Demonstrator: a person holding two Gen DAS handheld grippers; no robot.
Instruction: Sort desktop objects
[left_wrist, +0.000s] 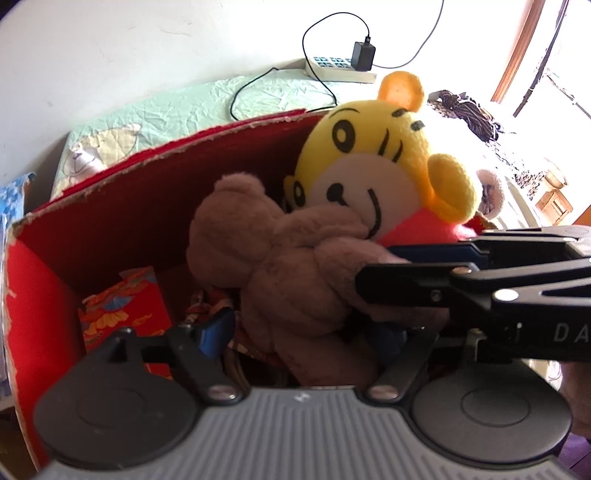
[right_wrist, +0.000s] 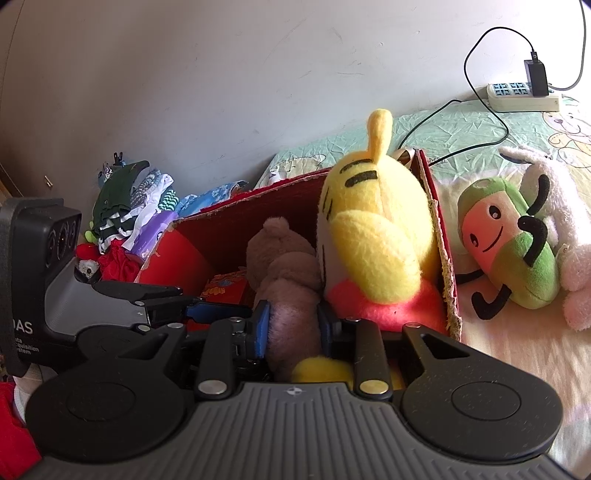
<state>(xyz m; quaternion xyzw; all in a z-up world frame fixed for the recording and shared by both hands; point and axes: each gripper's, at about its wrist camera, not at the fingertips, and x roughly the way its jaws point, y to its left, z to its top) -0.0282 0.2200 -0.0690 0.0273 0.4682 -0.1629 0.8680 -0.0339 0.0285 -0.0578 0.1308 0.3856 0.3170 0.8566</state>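
Note:
A brown teddy bear (left_wrist: 280, 258) sits inside a red cardboard box (left_wrist: 155, 192), leaning on a yellow tiger plush (left_wrist: 373, 162) at the box's right end. My right gripper (right_wrist: 293, 325) is shut on the brown bear's (right_wrist: 288, 280) body and also shows in the left wrist view (left_wrist: 384, 266), coming in from the right. My left gripper (left_wrist: 306, 332) is open around the bear's lower part, its blue pads (left_wrist: 214, 330) wide apart. It shows at the left in the right wrist view (right_wrist: 207, 310). The tiger (right_wrist: 373, 236) fills the box's right side.
A red patterned packet (left_wrist: 122, 306) lies on the box floor. A green-and-pink plush (right_wrist: 506, 240) and a white plush (right_wrist: 561, 229) lie on the bed right of the box (right_wrist: 448, 266). A power strip (right_wrist: 521, 96) with charger sits by the wall. Folded clothes (right_wrist: 140, 206) are piled left.

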